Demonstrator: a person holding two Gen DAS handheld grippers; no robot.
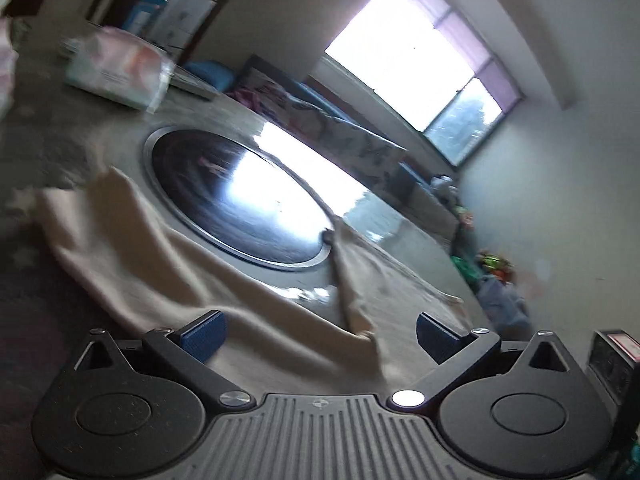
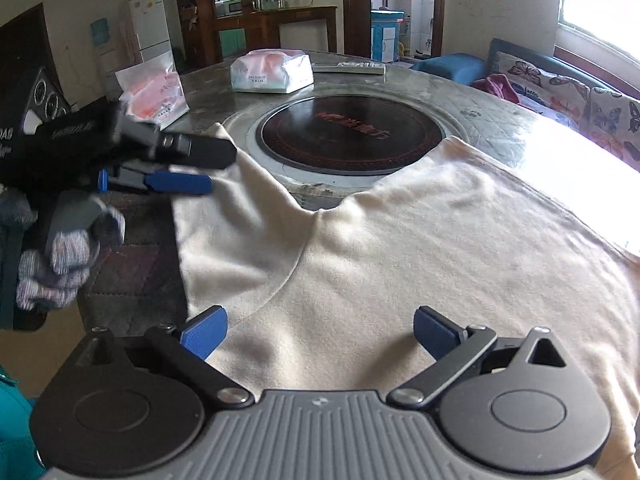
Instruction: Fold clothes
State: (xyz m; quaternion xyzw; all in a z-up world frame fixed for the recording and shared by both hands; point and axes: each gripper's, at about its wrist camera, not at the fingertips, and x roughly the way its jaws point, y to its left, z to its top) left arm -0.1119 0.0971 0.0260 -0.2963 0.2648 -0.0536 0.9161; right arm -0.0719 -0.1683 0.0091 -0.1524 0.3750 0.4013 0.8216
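The cream garment (image 2: 400,256) lies spread on the round bench (image 2: 500,128), and it looks almost flat, with only some soft wrinkles near the middle and no clear fold made in it. I judge that the folding is at the beginning: the cloth is laid out, and all folds are left to do. One upper part of the garment reaches toward the dark round plate (image 2: 352,136) set in the bench, and another part reaches to the left edge of the bench. The right tool (image 2: 320,330) hovers over the near part of the garment with its blue pads wide apart; the cloth is under and between them, but nothing is pinched. The left tool (image 2: 182,182) is at the left side of the garment, near its upper left part, held by a gloved hand (image 2: 68,256). In the left wrist view its pads (image 1: 204,336) are also spread wide, with a loose flap of the cloth lying in front of them and not gripped. Two plastic packets (image 2: 272,70) lie at the far side of the bench, well apart from the garment.
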